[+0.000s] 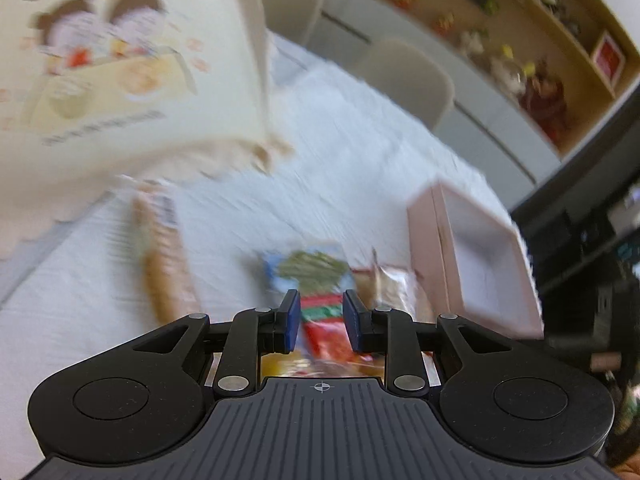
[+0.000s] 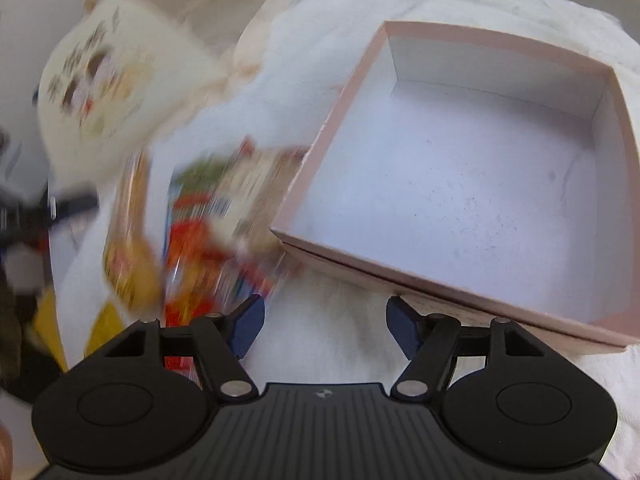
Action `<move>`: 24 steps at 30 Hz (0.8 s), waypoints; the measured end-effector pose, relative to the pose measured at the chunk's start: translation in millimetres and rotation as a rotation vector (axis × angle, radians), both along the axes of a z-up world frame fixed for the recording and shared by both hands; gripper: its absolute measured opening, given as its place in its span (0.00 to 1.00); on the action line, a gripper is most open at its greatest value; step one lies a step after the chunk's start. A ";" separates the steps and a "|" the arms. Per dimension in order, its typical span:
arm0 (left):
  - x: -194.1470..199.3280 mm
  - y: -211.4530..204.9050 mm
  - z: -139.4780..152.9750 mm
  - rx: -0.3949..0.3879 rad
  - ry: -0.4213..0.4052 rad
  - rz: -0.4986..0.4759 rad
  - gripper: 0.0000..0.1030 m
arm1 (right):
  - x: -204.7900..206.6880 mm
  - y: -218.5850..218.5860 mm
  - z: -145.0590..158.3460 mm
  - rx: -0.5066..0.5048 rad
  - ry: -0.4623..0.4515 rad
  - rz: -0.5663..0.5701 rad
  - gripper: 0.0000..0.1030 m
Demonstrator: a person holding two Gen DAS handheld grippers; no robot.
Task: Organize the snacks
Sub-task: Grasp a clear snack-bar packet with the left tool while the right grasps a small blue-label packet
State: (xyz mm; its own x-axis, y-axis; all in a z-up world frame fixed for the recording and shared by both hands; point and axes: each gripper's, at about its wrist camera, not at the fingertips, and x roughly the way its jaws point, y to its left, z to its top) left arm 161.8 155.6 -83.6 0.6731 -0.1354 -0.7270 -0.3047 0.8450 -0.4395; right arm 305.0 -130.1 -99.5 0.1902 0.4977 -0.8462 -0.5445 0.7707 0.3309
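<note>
A pink open box (image 2: 500,168) with a white empty inside lies on the white cloth; it also shows in the left wrist view (image 1: 476,256). Several snack packets (image 2: 208,216) lie in a blurred pile left of the box. In the left wrist view a red and green packet (image 1: 320,312) lies just ahead of my left gripper (image 1: 320,320), whose jaws stand partly open around nothing. A long tan packet (image 1: 164,264) lies to its left. My right gripper (image 2: 324,328) is open and empty, just in front of the box's near corner.
A large cream bag with a cartoon print (image 1: 112,80) stands at the back left; it also shows in the right wrist view (image 2: 104,92). Grey chairs (image 1: 408,76) and a wooden shelf (image 1: 532,40) stand beyond the table. The white cloth (image 2: 328,352) covers the table.
</note>
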 end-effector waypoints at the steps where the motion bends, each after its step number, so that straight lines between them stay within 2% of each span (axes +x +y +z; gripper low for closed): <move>1: 11.7 -6.7 -3.6 -0.010 0.016 -0.026 0.27 | 3.3 1.4 -0.8 -0.006 -0.033 -0.034 0.68; 3: 39.6 -18.8 -13.2 -0.014 0.038 -0.053 0.27 | 3.8 1.8 -1.6 0.039 -0.006 -0.036 0.70; 6: 89.3 -39.5 -26.4 0.040 0.045 -0.076 0.27 | -17.7 -2.5 -0.2 0.109 0.040 0.005 0.77; 8: 120.1 -58.5 -34.8 0.126 0.057 -0.148 0.39 | -38.0 -6.2 1.1 0.088 0.015 0.019 0.77; 9: 133.5 -66.5 -40.4 0.166 0.080 -0.193 0.38 | -44.7 -8.9 1.1 0.078 -0.004 0.018 0.78; 11: 143.4 -74.4 -45.6 0.180 0.090 -0.258 0.41 | -54.3 -17.9 4.3 0.055 -0.055 0.020 0.80; 14: 126.3 -83.0 -41.2 0.219 0.103 -0.346 0.41 | -58.3 -26.1 5.0 0.013 -0.095 0.014 0.81; 19: 66.5 -96.8 -37.7 0.219 0.111 -0.460 0.41 | -51.9 -48.2 11.1 0.048 -0.104 -0.027 0.82; 22: 33.3 -88.8 -36.5 0.192 0.106 -0.400 0.41 | -35.5 -46.0 10.0 0.005 -0.153 -0.064 0.83; 24: 14.5 -76.9 -33.3 0.155 0.099 -0.308 0.41 | -18.4 -38.5 10.0 -0.004 -0.181 -0.073 0.83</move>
